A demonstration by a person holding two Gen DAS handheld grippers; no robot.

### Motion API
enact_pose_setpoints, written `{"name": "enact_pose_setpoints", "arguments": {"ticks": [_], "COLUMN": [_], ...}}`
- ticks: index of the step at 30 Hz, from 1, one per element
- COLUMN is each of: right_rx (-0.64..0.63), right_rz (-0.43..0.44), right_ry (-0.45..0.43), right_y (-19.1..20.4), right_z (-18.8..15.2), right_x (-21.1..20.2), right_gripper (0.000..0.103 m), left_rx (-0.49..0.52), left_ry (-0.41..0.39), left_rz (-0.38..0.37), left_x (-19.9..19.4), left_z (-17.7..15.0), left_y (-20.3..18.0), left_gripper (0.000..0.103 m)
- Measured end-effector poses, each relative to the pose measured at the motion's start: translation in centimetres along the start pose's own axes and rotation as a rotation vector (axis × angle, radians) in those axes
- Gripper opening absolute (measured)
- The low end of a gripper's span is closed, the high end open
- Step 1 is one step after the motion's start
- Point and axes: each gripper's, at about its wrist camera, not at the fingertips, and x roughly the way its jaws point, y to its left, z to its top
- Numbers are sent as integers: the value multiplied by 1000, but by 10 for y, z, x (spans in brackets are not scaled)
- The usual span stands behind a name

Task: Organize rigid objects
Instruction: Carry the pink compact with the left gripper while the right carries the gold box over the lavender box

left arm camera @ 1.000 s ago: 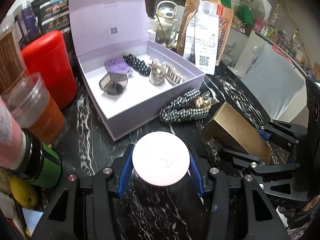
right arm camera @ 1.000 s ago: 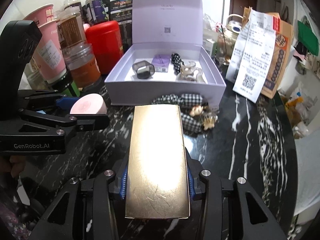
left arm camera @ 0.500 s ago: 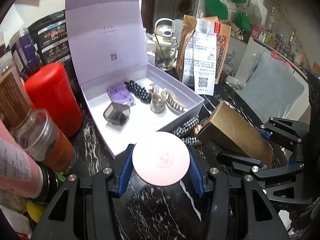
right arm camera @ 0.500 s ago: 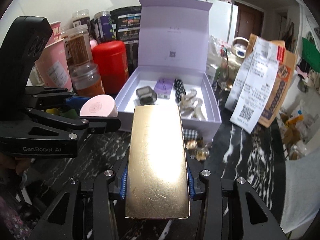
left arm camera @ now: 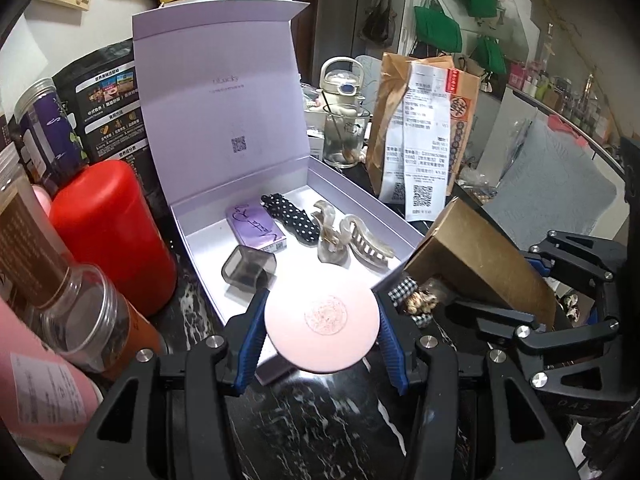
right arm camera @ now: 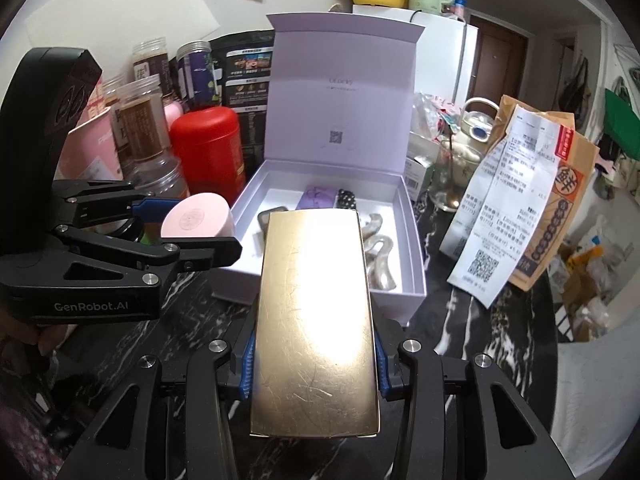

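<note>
My left gripper (left arm camera: 321, 332) is shut on a round pink jar (left arm camera: 321, 327), held in the air just before the near wall of the open lilac box (left arm camera: 384, 210). My right gripper (right arm camera: 314, 364) is shut on a gold box (right arm camera: 314, 320), lifted in front of the same lilac box (right arm camera: 412, 248). In the left wrist view the gold box (left arm camera: 480, 256) and right gripper (left arm camera: 560, 292) are at the right. In the right wrist view the pink jar (right arm camera: 198, 220) and left gripper (right arm camera: 192, 228) are at the left. Inside the lilac box lie a purple card box (left arm camera: 256, 226), a dotted clip (left arm camera: 292, 216), a grey case (left arm camera: 249, 266) and claw clips (left arm camera: 360, 240).
A red canister (left arm camera: 108, 232) and several jars (left arm camera: 80, 320) crowd the left of the black marble counter (left arm camera: 320, 432). A brown paper bag with a receipt (left arm camera: 424, 152) and a glass pot (left arm camera: 344, 136) stand behind the box. A checked scrunchie (left arm camera: 404, 292) lies by the box's corner.
Both grippers have risen and moved toward the lilac box with their loads. The scrunchie has dropped mostly behind the jar and gold box, and the box's inside shows more fully.
</note>
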Motion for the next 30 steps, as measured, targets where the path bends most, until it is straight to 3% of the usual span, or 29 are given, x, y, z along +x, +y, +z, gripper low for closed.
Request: {"name": "enact_pose_setpoints", "arguments": {"ticks": [8, 30], "right_rx": [-6, -34], "right_rz": [-1, -23], "right_ry": [-20, -65], "right_y": [-7, -34], "right_z": [17, 68], "right_x": [7, 40], "right_gripper": [43, 43], "left_rx": [-41, -50], "left_ry": [2, -47], "left_rz": [-17, 67], "left_x": [13, 43], "left_z": [15, 65], "left_y": [15, 38], "left_gripper": [51, 51]}}
